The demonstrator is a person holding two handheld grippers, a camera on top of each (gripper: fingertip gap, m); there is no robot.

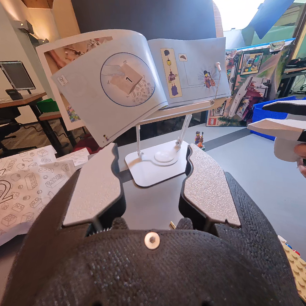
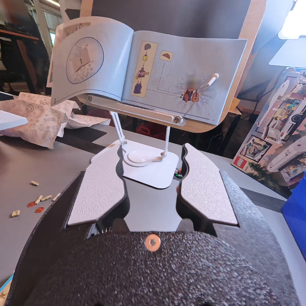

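Observation:
An open instruction booklet (image 1: 132,74) rests on a wooden book stand with a white base (image 1: 155,172). Its left page curls down, and the page's lower corner hangs right at my left finger's tip (image 1: 109,152). My left gripper (image 1: 151,147) is open and empty, with the stand base beyond the gap. My right gripper (image 2: 152,146) is also open and empty, facing the same base (image 2: 149,170) and booklet (image 2: 149,69). It also shows in the left wrist view (image 1: 255,117) at the right edge, open, held by a hand. A minifigure with a guitar (image 1: 198,138) stands right of the base.
Crumpled printed paper bags (image 1: 29,185) lie to the left, also in the right wrist view (image 2: 36,119). A toy set box (image 2: 273,132) and a blue bin (image 2: 294,215) stand to the right. Small tan and red pieces (image 2: 41,200) are scattered on the grey table. A tan baseplate (image 1: 296,265) sits near right.

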